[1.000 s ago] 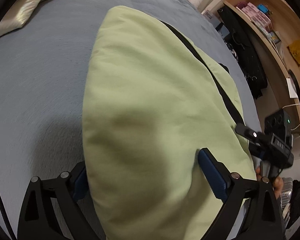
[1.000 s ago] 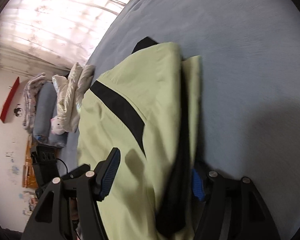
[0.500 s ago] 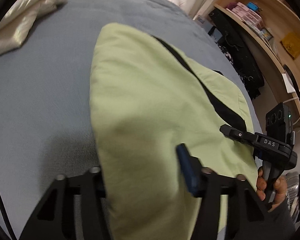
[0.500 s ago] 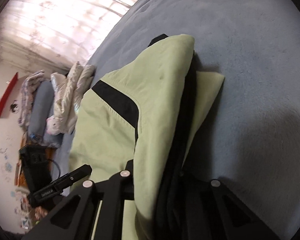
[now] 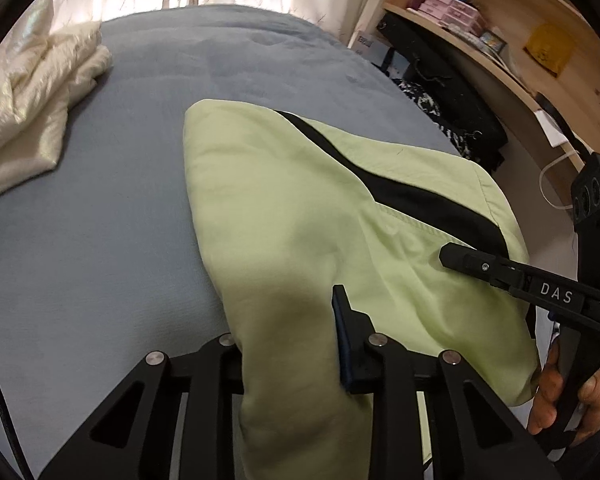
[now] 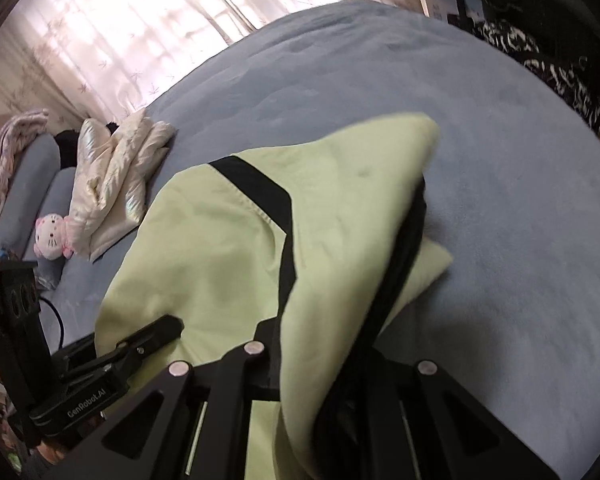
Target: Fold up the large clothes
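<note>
Both claws have just been closing and now pinch the near edge of the pale green garment, lifted since a second ago: left claw, right claw. Its far part lies on the blue-grey bed.

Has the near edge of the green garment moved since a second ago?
Yes. The garment has risen off the bed, bunched between both grippers' closed fingers.
</note>
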A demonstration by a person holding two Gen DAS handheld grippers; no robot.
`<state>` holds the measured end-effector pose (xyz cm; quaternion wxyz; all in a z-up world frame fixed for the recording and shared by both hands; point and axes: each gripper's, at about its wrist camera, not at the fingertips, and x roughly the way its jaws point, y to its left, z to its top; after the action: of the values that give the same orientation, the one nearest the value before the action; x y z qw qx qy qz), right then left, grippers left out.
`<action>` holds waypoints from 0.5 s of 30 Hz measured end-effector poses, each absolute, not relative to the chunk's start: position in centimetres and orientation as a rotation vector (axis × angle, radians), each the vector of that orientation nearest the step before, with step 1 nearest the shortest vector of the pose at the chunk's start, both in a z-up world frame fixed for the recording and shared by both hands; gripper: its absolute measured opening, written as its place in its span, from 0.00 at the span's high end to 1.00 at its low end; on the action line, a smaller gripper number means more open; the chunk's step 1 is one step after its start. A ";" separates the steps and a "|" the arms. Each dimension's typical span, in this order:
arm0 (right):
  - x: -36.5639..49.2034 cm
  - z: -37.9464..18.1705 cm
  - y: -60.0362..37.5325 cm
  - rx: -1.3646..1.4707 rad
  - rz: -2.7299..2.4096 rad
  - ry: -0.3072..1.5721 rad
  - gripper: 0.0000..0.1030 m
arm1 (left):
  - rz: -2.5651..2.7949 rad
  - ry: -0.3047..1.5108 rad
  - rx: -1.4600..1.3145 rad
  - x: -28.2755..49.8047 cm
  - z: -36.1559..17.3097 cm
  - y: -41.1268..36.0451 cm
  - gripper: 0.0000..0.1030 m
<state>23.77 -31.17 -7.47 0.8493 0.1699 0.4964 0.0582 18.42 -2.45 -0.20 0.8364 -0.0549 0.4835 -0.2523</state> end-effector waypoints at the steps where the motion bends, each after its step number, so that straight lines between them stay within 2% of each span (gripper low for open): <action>1: 23.3 -7.1 -30.8 0.359 0.127 1.043 0.92 | -0.537 1.018 -0.111 18.2 0.2 -1.8 0.76; 15: 21.0 -2.5 -22.7 0.293 0.271 0.949 0.92 | -0.471 0.923 -0.104 14.2 5.8 7.7 0.76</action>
<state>21.04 -22.70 -2.47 0.8705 0.1403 0.4536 0.1297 14.23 7.67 5.79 0.8675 -0.0495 0.4410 -0.2250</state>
